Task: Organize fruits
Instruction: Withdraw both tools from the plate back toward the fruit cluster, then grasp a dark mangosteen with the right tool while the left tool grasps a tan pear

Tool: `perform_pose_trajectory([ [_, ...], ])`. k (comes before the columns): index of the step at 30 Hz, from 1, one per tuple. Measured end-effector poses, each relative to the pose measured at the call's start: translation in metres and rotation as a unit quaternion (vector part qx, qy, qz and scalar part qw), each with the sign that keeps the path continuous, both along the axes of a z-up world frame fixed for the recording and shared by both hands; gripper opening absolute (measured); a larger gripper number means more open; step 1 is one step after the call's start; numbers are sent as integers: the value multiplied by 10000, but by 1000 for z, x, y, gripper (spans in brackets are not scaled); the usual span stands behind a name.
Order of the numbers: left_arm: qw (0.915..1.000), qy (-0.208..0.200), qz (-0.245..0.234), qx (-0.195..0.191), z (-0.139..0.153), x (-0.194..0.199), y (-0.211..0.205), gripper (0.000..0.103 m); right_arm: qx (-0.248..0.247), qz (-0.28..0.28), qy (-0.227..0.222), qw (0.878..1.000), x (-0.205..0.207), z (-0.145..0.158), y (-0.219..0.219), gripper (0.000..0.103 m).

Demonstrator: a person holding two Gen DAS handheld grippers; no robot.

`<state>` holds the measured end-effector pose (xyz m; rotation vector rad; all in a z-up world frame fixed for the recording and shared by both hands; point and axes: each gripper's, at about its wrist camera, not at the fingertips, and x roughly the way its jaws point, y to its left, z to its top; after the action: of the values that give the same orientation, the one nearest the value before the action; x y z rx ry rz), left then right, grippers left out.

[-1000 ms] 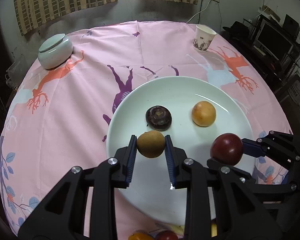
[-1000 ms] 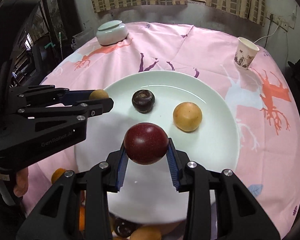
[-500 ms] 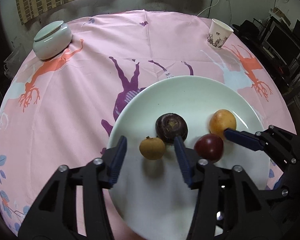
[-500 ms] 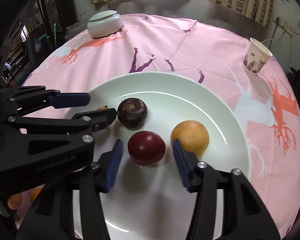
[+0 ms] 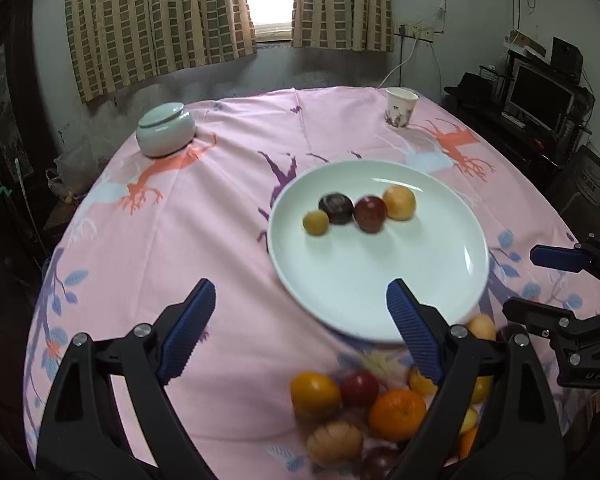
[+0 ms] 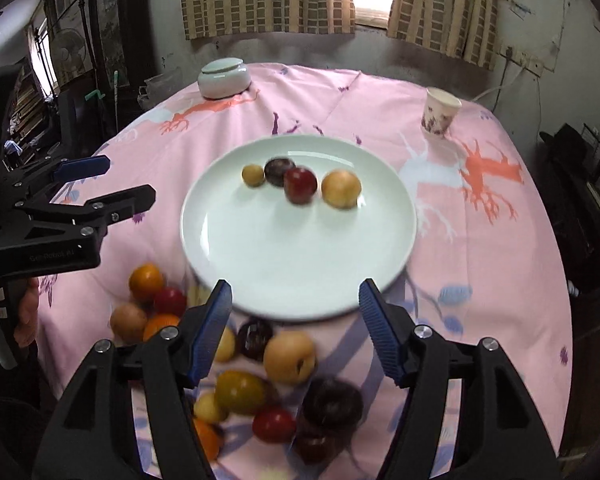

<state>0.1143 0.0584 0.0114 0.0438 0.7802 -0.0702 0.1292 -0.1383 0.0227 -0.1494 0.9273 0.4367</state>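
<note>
Pink cloth covers the round surface (image 5: 204,208), where we see a white plate (image 5: 380,280) carrying four fruits in a row (image 5: 360,210). Our left tongs (image 5: 300,328) and right tongs (image 6: 296,320) have just been opening; both stand wide with nothing gripped, above the loose fruit pile (image 6: 260,392) at the near edge.
</note>
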Motion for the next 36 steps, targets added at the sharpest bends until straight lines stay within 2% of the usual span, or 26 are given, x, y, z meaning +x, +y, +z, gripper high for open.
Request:
perform_pose_trajectory([
  [5,9998,-61,-62,-168,-24,-63,5,94,-292,-755,-131,9966,-54,-21,-36,67],
  [8,9998,48,-30,-202,-36,-79,10,94,-227,-1065,105,9940,-62,-33,-54,67],
  [15,9970,414,292,-585,-51,-82,31,94,-89,-1016,253,9945,-54,-45,-50,67],
  [20,9971,427,320,-545,-53,-84,33,94,-114,-1087,486,9928,-39,-60,-48,67],
  [25,9971,540,264,-472,-58,-82,32,94,-310,-1131,404,9923,-31,-63,-45,66],
  [32,9970,580,240,-461,-62,-81,35,94,-103,-1002,889,9909,-14,-79,-43,66],
  [34,9969,587,261,-464,-63,-81,37,94,-43,-895,986,9911,-10,-81,-41,56],
  [35,9969,585,273,-456,-63,-81,37,94,58,-797,1040,9914,-9,-81,-40,45],
  [36,9969,584,297,-434,-63,-82,38,94,-26,-810,1021,9915,-9,-79,-36,45],
])
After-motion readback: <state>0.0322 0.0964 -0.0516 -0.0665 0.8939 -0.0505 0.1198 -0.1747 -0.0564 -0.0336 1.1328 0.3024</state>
